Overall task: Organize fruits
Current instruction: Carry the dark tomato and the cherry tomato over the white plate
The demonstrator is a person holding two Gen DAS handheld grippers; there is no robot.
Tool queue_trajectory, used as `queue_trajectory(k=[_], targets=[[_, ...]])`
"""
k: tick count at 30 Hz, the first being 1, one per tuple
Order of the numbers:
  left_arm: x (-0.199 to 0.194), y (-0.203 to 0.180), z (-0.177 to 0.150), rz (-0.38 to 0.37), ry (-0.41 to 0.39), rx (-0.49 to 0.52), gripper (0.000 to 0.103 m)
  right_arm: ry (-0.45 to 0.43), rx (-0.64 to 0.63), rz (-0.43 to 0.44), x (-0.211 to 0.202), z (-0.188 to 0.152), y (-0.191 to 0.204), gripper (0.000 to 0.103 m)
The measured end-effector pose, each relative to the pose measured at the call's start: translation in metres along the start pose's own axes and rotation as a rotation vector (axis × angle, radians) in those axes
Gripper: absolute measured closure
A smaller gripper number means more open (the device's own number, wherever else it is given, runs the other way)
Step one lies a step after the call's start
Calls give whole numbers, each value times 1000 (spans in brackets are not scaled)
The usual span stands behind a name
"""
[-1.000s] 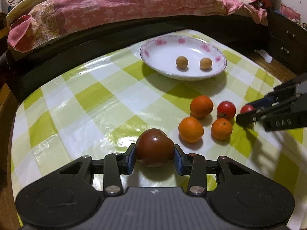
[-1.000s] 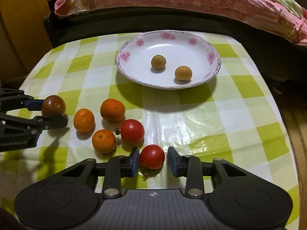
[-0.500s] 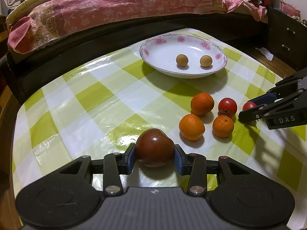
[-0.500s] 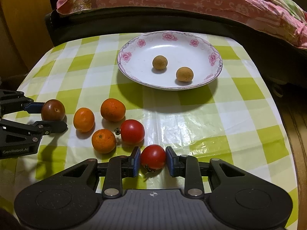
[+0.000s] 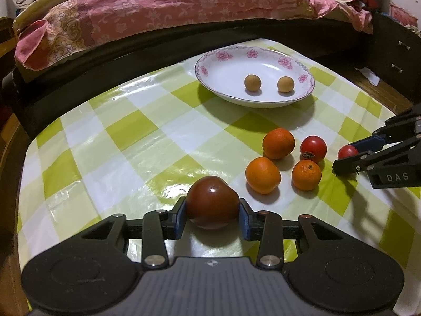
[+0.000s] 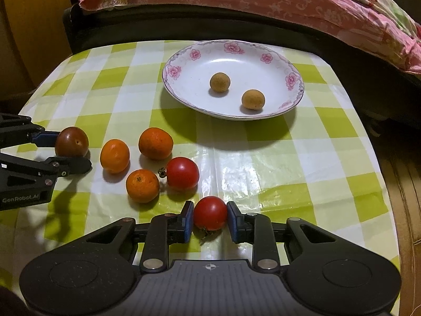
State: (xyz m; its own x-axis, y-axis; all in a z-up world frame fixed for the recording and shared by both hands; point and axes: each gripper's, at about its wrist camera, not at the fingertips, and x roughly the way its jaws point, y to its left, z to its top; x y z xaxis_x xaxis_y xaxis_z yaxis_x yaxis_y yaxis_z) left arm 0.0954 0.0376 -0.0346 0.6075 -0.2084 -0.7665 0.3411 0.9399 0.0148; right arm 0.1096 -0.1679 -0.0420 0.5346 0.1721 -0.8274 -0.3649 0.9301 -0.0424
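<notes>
Pinching a dark tomato (image 5: pixel 212 206) between its pads, the left claw (image 5: pixel 213 217) rests low over the desk (image 5: pixel 126 142). Right claw (image 6: pixel 210 220) grips a red tomato (image 6: pixel 210 212); ahead of both lie three oranges (image 6: pixel 155 143) and the plate (image 6: pixel 184 60).

The table (image 6: pixel 263 158) wears a glossy check of lime green and white. On it the plate (image 6: pixel 294 79) is white with pink flowers round its rim, carrying two tan balls (image 6: pixel 220 82). Near the plate lie three oranges (image 6: pixel 155 143), a red tomato (image 6: pixel 182 173), another red tomato (image 6: pixel 210 212) and a dark brownish-red tomato (image 5: pixel 212 205). The fingers (image 6: pixel 188 220) have blue pads. Beyond the plate, the bed (image 5: pixel 158 8) has pink floral covers.
</notes>
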Motion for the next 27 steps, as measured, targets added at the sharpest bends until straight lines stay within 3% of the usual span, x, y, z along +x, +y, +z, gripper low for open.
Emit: queue_trajectory(k=[15, 27], targets=[[0, -7, 24, 108, -28, -15, 57, -11, 25, 6, -3, 17, 7, 80], [2, -38, 60, 80, -81, 43, 57, -101, 78, 25, -24, 39, -3, 80]])
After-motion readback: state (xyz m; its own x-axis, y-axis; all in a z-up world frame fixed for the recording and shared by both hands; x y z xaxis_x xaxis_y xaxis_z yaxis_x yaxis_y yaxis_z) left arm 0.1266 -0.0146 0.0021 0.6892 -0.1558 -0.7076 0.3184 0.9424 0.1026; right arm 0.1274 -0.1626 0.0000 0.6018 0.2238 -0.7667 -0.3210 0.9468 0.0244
